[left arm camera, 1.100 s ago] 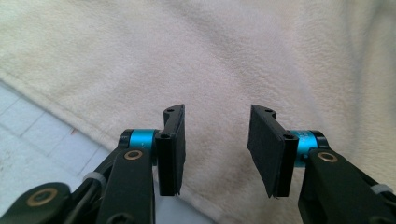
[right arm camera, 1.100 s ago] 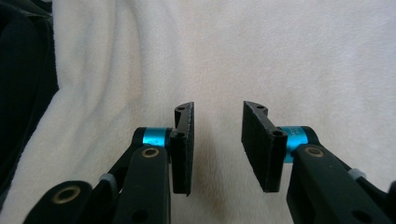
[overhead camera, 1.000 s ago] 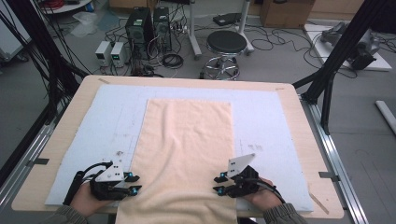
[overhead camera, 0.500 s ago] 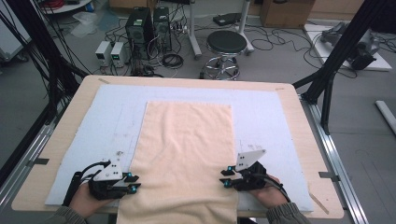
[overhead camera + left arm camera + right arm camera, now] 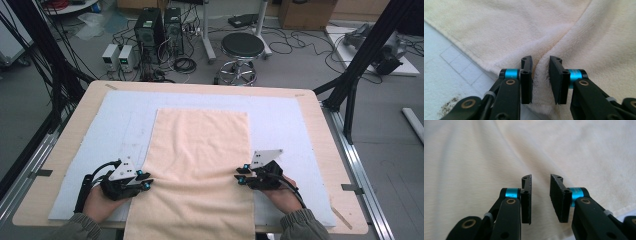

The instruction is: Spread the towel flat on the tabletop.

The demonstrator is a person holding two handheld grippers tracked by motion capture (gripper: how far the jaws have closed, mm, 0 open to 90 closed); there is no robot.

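Observation:
A peach towel (image 5: 200, 150) lies lengthwise on a pale blue mat (image 5: 280, 120), with its near end hanging over the table's front edge. My left gripper (image 5: 146, 180) lies at the towel's left edge and points inward. In the left gripper view (image 5: 541, 62) its jaws stand a narrow gap apart, and the fuzzy edge of the towel (image 5: 499, 25) rises between them below a long crease. My right gripper (image 5: 239, 175) lies at the towel's right edge. In the right gripper view (image 5: 541, 180) its jaws stand equally narrow over the towel (image 5: 474, 157), and the pads press on nothing I can see.
The wooden table (image 5: 320, 130) has bare strips around the mat. A dark stain (image 5: 451, 105) marks the mat beside the left gripper. Behind the table stand a black stool (image 5: 242, 47), computer cases (image 5: 155, 25), cables and black frame posts (image 5: 365, 55).
Both hands have moved away from the table's front edge, farther up along the towel's sides. The towel lies as before.

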